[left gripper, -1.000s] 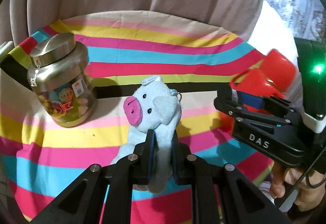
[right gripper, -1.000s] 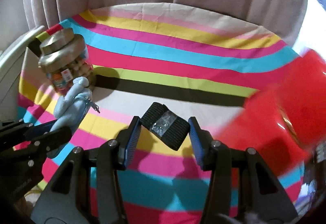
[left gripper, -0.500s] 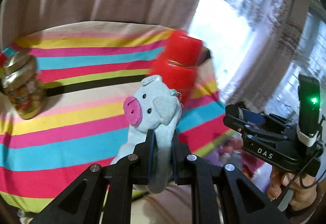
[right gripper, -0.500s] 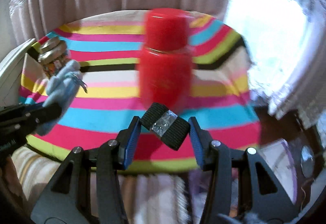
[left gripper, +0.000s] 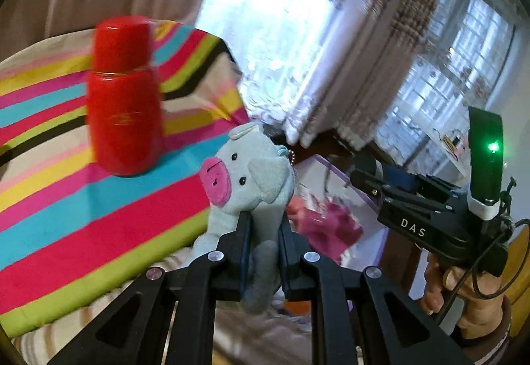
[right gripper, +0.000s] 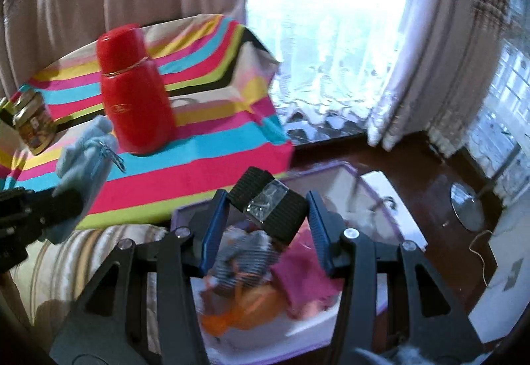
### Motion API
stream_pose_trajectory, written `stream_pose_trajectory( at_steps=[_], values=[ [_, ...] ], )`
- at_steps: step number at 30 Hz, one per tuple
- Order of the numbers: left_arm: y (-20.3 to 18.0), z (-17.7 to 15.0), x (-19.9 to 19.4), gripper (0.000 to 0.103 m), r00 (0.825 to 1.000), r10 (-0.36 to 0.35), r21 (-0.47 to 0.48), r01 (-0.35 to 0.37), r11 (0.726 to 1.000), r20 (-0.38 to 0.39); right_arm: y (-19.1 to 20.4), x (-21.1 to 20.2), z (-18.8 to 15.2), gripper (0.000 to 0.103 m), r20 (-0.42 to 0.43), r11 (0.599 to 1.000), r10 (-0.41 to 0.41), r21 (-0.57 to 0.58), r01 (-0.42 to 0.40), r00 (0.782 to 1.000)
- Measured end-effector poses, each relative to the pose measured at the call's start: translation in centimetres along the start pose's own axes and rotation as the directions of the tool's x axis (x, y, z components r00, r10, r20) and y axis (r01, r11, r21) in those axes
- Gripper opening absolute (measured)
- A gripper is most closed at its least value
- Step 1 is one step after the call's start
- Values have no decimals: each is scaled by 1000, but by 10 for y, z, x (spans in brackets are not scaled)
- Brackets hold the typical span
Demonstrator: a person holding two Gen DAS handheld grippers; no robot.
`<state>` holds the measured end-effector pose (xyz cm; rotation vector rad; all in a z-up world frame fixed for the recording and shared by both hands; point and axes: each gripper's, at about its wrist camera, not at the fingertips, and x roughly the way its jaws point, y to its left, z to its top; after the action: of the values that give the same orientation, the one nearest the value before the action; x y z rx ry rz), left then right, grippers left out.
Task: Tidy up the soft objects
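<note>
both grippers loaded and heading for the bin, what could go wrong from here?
1. The black elastic band sits skewed between the right gripper's pads; it may slip before reaching the purple-rimmed bin.
2. The left gripper pinches only the plush pig's lower body, short of the bin; an early release could miss.

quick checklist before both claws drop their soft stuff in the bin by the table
1. Left claw clamped on the blue pig plush: ok.
2. Right claw gripping the black elastic band: ok.
3. Right claw above the purple-rimmed bin: ok.
4. Left claw above the bin: cannot tell; the plush hides most of it.
5. Room in the bin, which already holds soft items: ok.
6. Red flask and gold-lidded jar left on the striped tablecloth: ok.
</note>
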<state>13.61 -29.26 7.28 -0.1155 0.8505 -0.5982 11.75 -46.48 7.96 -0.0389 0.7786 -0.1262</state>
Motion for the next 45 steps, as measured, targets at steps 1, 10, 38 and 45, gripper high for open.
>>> stream_pose_trajectory(
  at_steps=[1,10,38,45],
  values=[
    [-6,2,7,16,1000,-12,2,12,1000,-10,-6,-1,-2,52,1,1000,-8,8,7,1000],
    [-42,2,45,53,995,-81,-22,80,997,-60,-54,-14,-13,56,6,994,-69,82,68,998],
    [-25,-97,16,90,989,-25,-176,-2,984,-148,-50,-50,-81,77,-81,986,-104,118,113,991],
    [-26,-96,20,93,987,2,-172,-30,985,-162,-50,-46,-83,77,-92,987,-102,115,112,991]
  ],
)
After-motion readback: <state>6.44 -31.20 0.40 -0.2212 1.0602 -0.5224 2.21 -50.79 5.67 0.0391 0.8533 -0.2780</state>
